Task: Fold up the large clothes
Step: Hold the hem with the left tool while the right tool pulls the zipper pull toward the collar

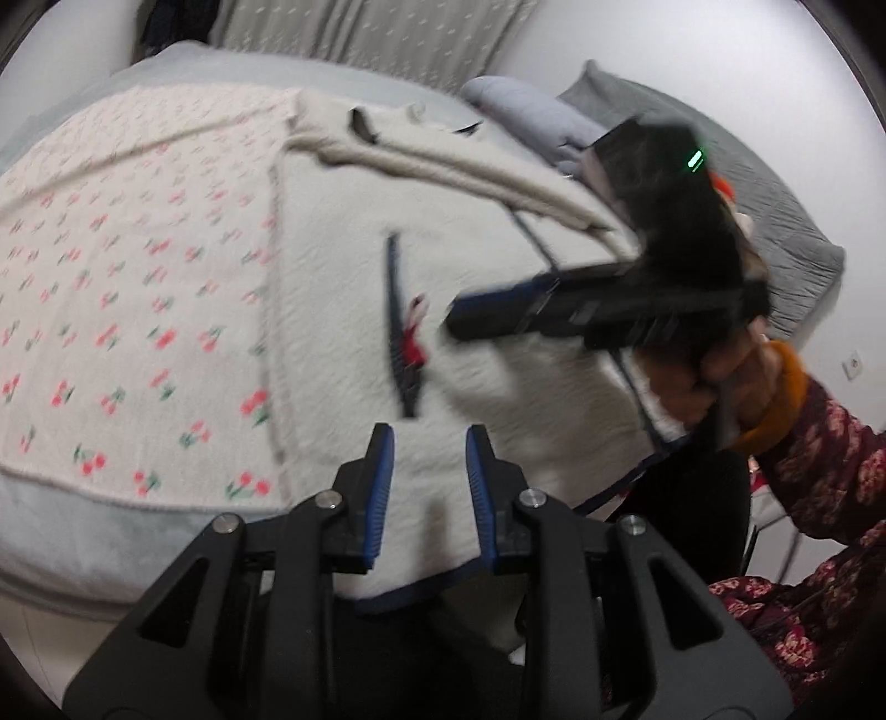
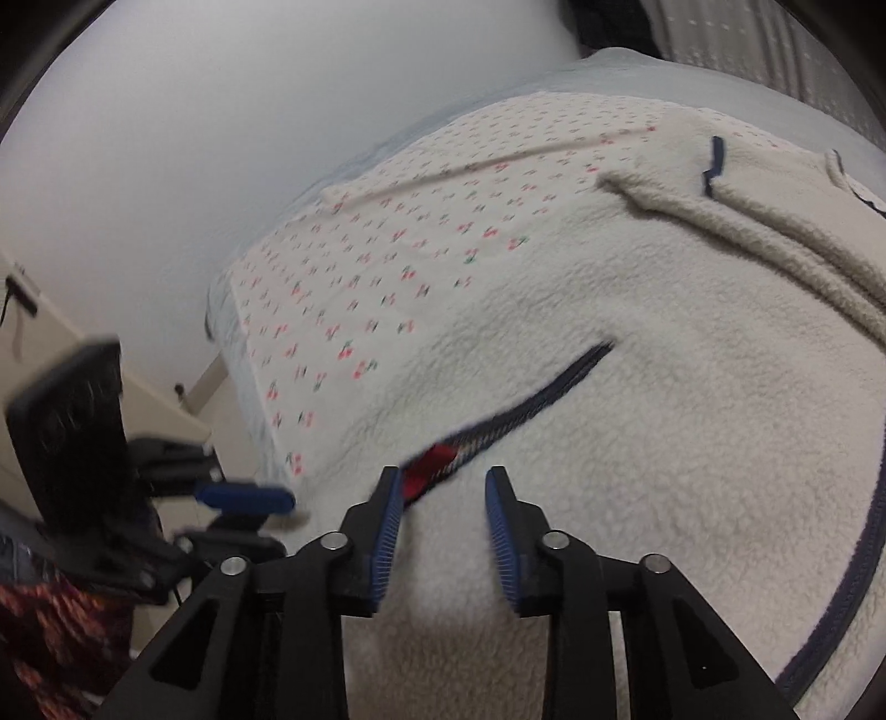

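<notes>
Soft, even indoor light with faint shadows fills both fisheye views, whose edges curve into dark corners, while motion blur smears the right gripper (image 1: 476, 321) and the cherry-print blanket (image 1: 133, 310).

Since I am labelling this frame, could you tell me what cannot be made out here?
- Fleece jacket: near hem cut off by the right wrist view's bottom edge.
- Red patch beside the zip: motion-blurred in both views.
- Right gripper: blurred in the left wrist view.

Cherry-print blanket (image 1: 127, 310) on pale bedspread (image 1: 94, 531), grey pillow (image 1: 786, 221), curtain (image 1: 376, 39), white wall (image 2: 221, 111)
</notes>
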Demonstrator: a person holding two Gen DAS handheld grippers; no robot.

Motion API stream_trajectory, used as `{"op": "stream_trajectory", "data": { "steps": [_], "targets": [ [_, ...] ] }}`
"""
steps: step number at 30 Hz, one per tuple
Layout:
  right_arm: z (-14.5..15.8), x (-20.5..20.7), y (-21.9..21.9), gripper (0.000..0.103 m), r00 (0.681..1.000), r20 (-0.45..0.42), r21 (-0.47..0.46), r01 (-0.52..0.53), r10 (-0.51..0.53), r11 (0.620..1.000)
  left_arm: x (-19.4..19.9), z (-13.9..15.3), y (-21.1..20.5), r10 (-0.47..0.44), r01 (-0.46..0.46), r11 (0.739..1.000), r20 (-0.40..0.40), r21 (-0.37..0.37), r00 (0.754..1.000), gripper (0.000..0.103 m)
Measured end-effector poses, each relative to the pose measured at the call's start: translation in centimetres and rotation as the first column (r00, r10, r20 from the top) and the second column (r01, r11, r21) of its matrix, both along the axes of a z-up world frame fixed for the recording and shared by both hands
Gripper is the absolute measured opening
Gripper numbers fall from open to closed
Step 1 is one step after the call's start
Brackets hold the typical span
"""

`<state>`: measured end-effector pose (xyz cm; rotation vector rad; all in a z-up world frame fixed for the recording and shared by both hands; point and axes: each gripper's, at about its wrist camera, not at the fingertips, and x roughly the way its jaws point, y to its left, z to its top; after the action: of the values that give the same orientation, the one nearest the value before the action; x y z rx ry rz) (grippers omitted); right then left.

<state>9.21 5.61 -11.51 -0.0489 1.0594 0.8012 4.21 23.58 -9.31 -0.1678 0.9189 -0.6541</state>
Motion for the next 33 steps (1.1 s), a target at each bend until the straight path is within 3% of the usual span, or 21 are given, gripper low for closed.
{"op": "stream_trajectory", "data": {
  "steps": [5, 7, 9, 10, 14, 16, 20, 23, 33],
  "targets": [
    [-1.4, -0.1, 1.6, 0.039, 0.998, 0.046, -0.002, -0.046, 0.046, 0.999, 1.1, -2.1, -1.5, -0.018, 0.023, 0.997, -0.065, 0.067, 0.998, 0.029],
    [-1.7, 0.1, 2.1, 0.040, 0.996, 0.059, 0.017, -0.062, 0.061, 0.998, 1.5, -2.9, -1.3, -0.005, 0.010, 0.998, -0.089, 0.056, 0.996, 0.028],
    [-1.8, -0.4, 2.8, 0.028, 0.992, 0.077, 0.018, -0.100, 0.099, 0.995, 1.7, -3.0, -0.9, 0.003, 0.000, 1.000, -0.102, 0.030, 0.995, 0.028],
    [-1.8, -0.7, 3.1, 0.017, 0.990, 0.074, 0.012, -0.125, 0.124, 0.992, 1.7, -3.0, -0.8, 0.003, -0.001, 1.000, -0.107, 0.027, 0.994, 0.028],
    [-1.8, -2.1, 4.2, 0.011, 0.980, 0.114, -0.039, -0.162, 0.165, 0.986, 1.7, -3.2, -0.8, -0.001, 0.006, 0.999, -0.104, 0.041, 0.995, 0.028],
    [-1.6, -2.4, 4.4, 0.009, 0.979, 0.132, -0.063, -0.146, 0.153, 0.987, 1.6, -3.2, -0.9, -0.001, 0.006, 0.999, -0.103, 0.044, 0.995, 0.028],
    [-1.5, -4.2, 6.1, 0.006, 0.954, 0.261, -0.192, -0.100, 0.149, 0.976, 1.7, -3.5, -1.1, -0.006, 0.011, 0.999, -0.094, 0.051, 0.996, 0.028],
    [-1.7, -3.7, 6.1, 0.005, 0.949, 0.287, -0.220, -0.069, 0.133, 0.973, 1.6, -3.7, -1.0, -0.013, 0.018, 0.999, -0.094, 0.049, 0.995, 0.027],
    [-0.2, 4.1, 2.6, 0.004, 0.934, 0.354, -0.243, 0.141, -0.048, 0.960, 0.8, -4.0, -0.2, -0.028, 0.032, 0.999, -0.088, 0.035, 0.996, 0.025]
  ]
}}
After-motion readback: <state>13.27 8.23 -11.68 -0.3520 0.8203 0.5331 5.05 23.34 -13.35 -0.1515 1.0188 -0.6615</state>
